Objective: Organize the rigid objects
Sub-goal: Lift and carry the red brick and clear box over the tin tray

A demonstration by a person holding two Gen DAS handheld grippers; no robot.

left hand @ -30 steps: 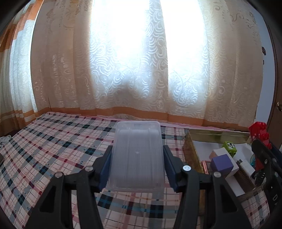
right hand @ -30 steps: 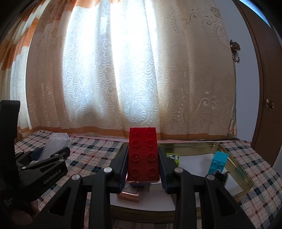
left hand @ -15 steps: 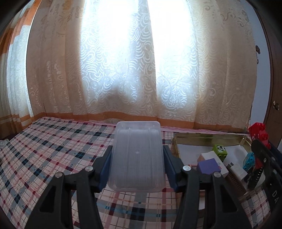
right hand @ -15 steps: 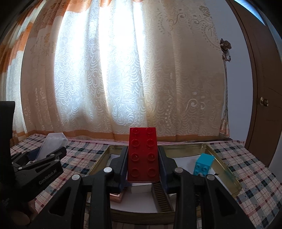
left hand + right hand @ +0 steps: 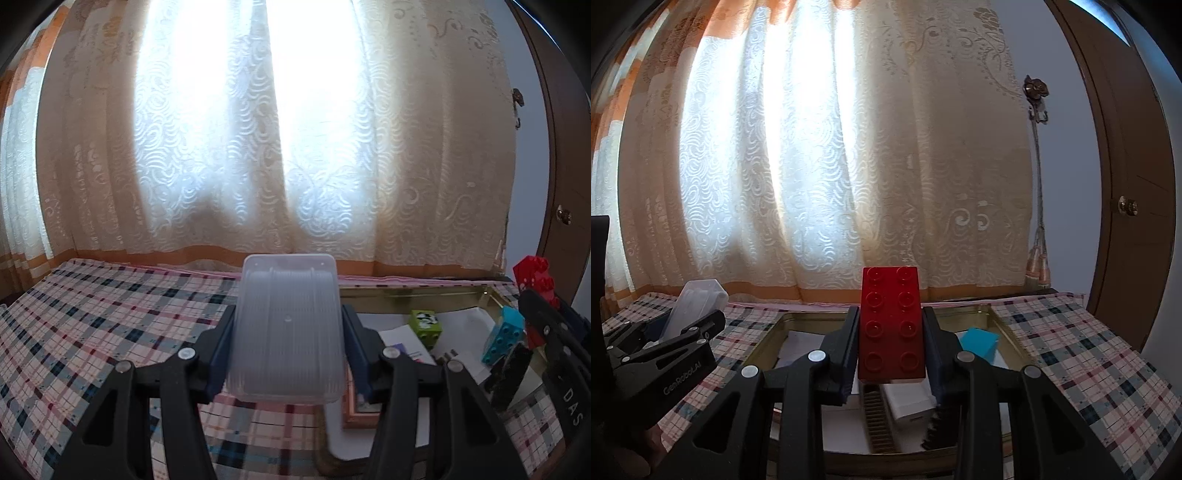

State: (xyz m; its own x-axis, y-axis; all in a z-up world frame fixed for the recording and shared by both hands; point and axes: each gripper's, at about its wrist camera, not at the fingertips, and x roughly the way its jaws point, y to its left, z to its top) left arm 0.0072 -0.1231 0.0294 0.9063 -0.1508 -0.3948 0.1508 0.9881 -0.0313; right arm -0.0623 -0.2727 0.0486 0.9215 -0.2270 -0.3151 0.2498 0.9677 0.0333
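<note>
1. The left gripper (image 5: 286, 332) is seen part-way open and clamped on a translucent plastic container (image 5: 284, 328), which is held clear above the checked tablecloth (image 5: 92, 325); in the right wrist view the same container (image 5: 698, 306) is glimpsed at about 9 o'clock.
2. The right gripper (image 5: 891, 332) is nearly closed, its jaws pressed on the two long sides of a red building brick (image 5: 891, 323), studs facing the camera, carried over the gold metal tray (image 5: 1008, 328).
3. Judged from what lies there, part of the sorting is done: a green block (image 5: 426, 323), a turquoise brick (image 5: 504, 334), white boxes and a brown comb (image 5: 875, 421) are already lying inside the tray.
4. Two pieces are left in hand, it seems; neither the container nor the red brick has been set down yet.
5. Whether the container is meant for the tray or for a place of its own cannot be told.
6. The tray's near half is hidden behind both sets of fingers, so a full count of its contents is not possible.
7. At 3 o'clock in the left wrist view the tray's right end is cut off by the other gripper's body.
8. The window behind the lace curtain (image 5: 812, 166) is blown out to white, and the container's interior is not readable through its cloudy wall.
</note>
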